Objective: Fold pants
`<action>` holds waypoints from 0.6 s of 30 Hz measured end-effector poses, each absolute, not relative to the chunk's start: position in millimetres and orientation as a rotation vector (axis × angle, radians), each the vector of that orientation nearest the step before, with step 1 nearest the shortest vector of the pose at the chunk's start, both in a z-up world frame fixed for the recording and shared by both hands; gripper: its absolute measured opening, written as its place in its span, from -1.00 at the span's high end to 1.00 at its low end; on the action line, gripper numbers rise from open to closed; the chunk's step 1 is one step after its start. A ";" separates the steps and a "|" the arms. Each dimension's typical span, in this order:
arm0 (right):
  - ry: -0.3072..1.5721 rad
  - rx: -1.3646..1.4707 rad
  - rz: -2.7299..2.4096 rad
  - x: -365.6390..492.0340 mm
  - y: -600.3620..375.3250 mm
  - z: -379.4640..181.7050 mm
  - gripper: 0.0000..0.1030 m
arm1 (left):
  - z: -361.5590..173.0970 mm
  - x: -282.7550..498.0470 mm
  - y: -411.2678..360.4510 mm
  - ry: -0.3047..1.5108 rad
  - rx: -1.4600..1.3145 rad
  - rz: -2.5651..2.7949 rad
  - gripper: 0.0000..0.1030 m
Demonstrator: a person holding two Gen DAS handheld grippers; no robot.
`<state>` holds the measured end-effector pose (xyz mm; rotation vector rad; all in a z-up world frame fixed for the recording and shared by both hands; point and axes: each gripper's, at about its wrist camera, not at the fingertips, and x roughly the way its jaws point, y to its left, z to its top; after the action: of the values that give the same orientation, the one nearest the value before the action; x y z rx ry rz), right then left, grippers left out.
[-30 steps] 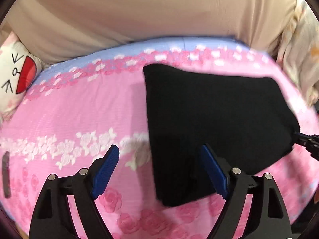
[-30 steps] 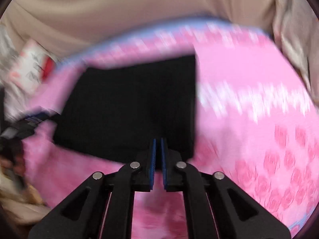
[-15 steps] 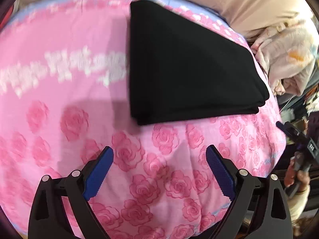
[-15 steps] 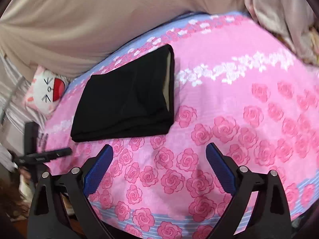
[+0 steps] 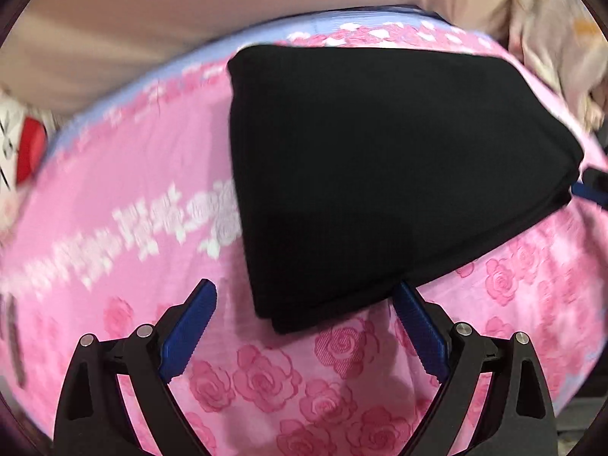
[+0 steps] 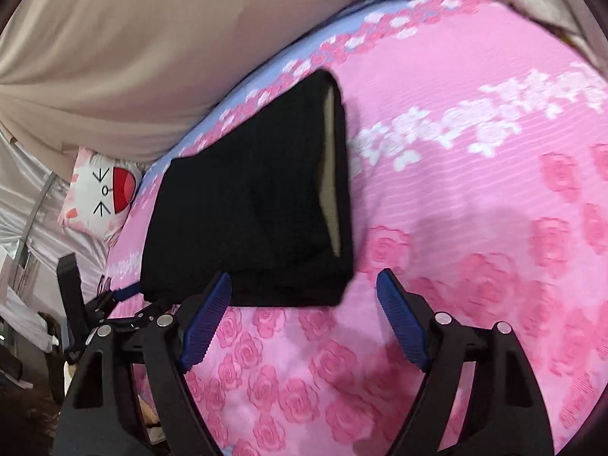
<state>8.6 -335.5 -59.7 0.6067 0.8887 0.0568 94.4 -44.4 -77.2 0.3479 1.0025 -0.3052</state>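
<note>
Black pants [image 5: 380, 171], folded into a thick rectangle, lie on a pink rose-print bedsheet [image 5: 114, 197]. My left gripper [image 5: 304, 287] is open above the sheet, and the fold's near left corner shows between its blue pads without touching them. In the right wrist view the pants [image 6: 247, 209] show a pale lining at their right edge. My right gripper [image 6: 304, 275] hovers at the near right corner with its jaws closing; the corner sits between the pads, which do not press on it. The left gripper [image 6: 95, 304] also shows at that view's left edge.
A white cartoon-face pillow [image 6: 102, 190] lies at the bed's far left. A beige cloth [image 6: 152, 57] rises behind the bed. Crumpled pale floral bedding [image 5: 551, 38] is heaped at the far right. The bed's near edge drops off just under both grippers.
The right gripper went from shut over the pants to wide open and drawn back, then narrowed. Both grippers have since come closer again to the fold's near corners.
</note>
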 end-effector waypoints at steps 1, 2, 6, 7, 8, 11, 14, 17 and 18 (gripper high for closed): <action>0.890 0.582 0.043 12.6 -331.0 -61.2 -0.22 | -76.8 92.4 -49.0 0.988 0.371 -0.297 -0.77; 0.893 0.556 0.028 14.4 -328.5 -61.0 0.02 | -76.8 91.6 -50.6 0.986 0.376 -0.298 -0.77; 0.834 0.461 0.006 9.4 -314.4 -38.9 0.16 | -79.4 93.1 -52.1 0.999 0.377 -0.286 -0.78; 0.832 0.440 0.000 9.7 -312.1 -36.2 0.16 | -79.4 92.7 -51.7 1.001 0.376 -0.283 -0.79; 0.834 0.423 -0.012 9.9 -310.9 -34.9 0.14 | -79.3 92.4 -48.7 1.002 0.375 -0.282 -0.80; 0.852 0.449 -0.009 14.0 -315.8 -42.9 0.08 | -81.8 95.9 -50.0 1.006 0.376 -0.283 -0.81; 0.876 0.445 -0.006 19.7 -317.3 -53.3 0.07 | -82.3 95.5 -49.4 1.003 0.382 -0.286 -0.82; 0.870 0.440 0.009 13.6 -316.8 -50.5 -0.34 | -80.7 98.2 -47.5 1.001 0.388 -0.289 -0.85; 0.862 0.420 0.014 9.0 -315.4 -48.5 -0.61 | -80.1 98.7 -45.9 1.001 0.383 -0.289 -0.85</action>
<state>9.0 -315.4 -48.5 0.4204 0.8617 0.0138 98.7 -45.9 -80.1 0.3832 1.0011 -0.2889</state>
